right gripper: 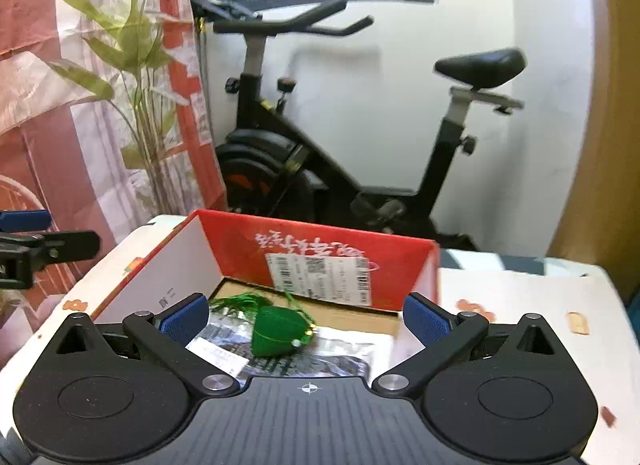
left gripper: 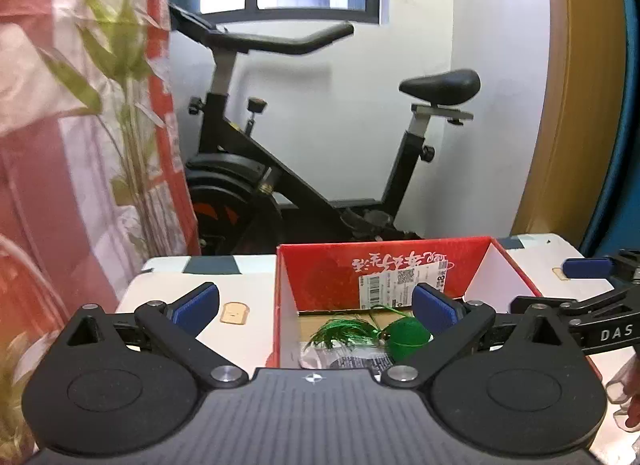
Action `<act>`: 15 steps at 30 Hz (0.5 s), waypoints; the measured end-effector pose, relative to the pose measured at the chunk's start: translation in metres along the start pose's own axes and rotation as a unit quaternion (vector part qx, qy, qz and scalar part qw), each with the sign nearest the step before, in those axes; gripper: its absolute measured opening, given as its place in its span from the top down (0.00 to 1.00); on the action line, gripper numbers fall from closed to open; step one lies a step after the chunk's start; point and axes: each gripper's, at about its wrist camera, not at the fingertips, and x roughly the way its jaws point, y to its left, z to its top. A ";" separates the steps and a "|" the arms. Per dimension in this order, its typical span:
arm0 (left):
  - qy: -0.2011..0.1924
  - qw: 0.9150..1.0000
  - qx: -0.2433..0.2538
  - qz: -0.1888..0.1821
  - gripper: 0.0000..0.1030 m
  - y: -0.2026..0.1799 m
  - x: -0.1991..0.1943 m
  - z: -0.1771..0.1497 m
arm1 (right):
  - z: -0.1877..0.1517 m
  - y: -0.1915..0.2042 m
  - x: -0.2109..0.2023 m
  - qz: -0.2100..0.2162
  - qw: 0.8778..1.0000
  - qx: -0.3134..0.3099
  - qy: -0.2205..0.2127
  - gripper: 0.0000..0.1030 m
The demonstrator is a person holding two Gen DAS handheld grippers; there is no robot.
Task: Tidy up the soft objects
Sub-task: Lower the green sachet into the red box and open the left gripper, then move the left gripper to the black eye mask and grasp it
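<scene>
A red cardboard box (left gripper: 340, 261) (right gripper: 320, 241) stands open on the white table. Inside it lies a green soft pouch (left gripper: 408, 335) (right gripper: 278, 331) with a green tassel (left gripper: 340, 331) (right gripper: 244, 301), on top of a flat plastic-wrapped packet (right gripper: 320, 357). My left gripper (left gripper: 316, 305) is open and empty, held just before the box's near left side. My right gripper (right gripper: 306, 319) is open and empty, hovering over the box's near edge above the pouch. The right gripper also shows at the right edge of the left wrist view (left gripper: 588, 297), and the left gripper at the left edge of the right wrist view (right gripper: 24, 241).
The white table (left gripper: 168, 293) (right gripper: 520, 305) carries small toast-shaped stickers (left gripper: 235, 312) (right gripper: 578, 322). An exercise bike (left gripper: 304, 169) (right gripper: 340, 161) stands behind the table. A green plant (right gripper: 136, 65) and a red-and-pink curtain (left gripper: 48, 145) are at the left.
</scene>
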 end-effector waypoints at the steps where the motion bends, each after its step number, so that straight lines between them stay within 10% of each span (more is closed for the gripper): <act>1: -0.005 1.000 0.001 0.008 0.00 -0.001 -0.007 -0.003 | -0.004 0.001 -0.008 -0.007 1.000 -0.002 -0.007 0.00; 15: -0.043 0.998 -0.009 0.051 0.00 -0.007 -0.071 -0.076 | -0.081 -0.013 -0.086 -0.017 0.992 0.083 -0.098 0.00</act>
